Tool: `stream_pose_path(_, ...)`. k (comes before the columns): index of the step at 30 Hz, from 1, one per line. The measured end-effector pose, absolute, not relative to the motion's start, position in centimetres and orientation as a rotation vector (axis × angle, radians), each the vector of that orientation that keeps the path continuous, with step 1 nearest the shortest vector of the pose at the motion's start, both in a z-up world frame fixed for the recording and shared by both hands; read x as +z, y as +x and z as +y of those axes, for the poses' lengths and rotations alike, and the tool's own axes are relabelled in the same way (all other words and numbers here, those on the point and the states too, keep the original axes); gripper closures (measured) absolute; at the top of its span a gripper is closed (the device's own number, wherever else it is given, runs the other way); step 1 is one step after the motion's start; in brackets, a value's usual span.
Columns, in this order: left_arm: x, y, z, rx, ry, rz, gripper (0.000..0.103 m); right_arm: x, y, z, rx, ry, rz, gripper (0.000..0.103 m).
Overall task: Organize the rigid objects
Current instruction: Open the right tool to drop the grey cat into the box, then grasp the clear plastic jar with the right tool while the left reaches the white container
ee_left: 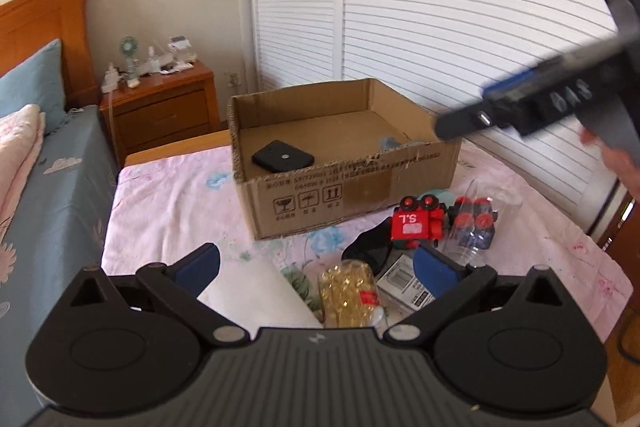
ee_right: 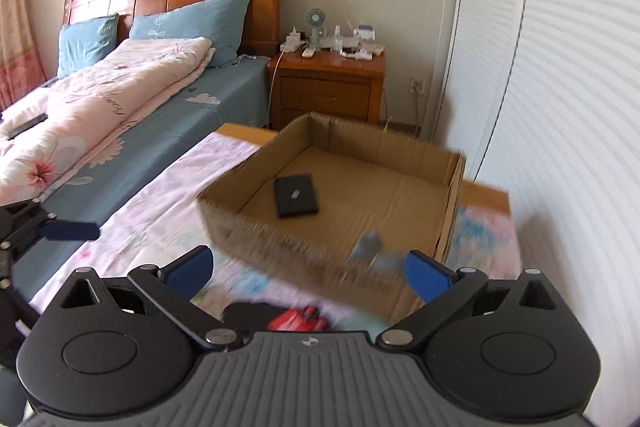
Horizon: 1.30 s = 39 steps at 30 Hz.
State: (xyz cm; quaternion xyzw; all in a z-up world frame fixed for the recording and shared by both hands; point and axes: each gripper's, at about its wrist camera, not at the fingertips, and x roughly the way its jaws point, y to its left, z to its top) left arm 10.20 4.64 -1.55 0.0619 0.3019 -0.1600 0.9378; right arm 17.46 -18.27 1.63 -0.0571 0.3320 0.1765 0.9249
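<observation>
In a bedroom, a brown cardboard box (ee_left: 344, 163) holding a flat black case (ee_left: 282, 156) is sitting on the pink flowery worktop (ee_left: 168, 203), while both claws, left (ee_left: 316, 265) and right (ee_right: 308, 269), are hanging wide open, gripping nothing.

Open box (ee_left: 344, 183) top — toys (ee_left: 418, 223) alongside

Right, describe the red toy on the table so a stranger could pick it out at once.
Find the open cardboard box on the table with the pink flowered cloth. Just in front of the box's near right corner, in the clutter, lies the red toy vehicle, beside a clear plastic cup. It alone is bright red, with black-and-red wheels and a white "S.L" seen upside down on its side.
</observation>
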Motion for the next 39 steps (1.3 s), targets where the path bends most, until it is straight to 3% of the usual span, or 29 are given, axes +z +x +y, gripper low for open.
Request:
stream_pose_path(26, -4.1, 7.2, 5.5, -0.232, 0.075, 0.635, 0.001, -4.3, 10.9, -19.1, 0.228, -0.009, 0.73, 0.0)
stream_pose_path(39, -5.0, 7.3, 5.8, -0.254, 0.059, 0.658, 0.001, -10.4, 11.6, -22.7, 0.072, 0.115, 0.908, 0.0)
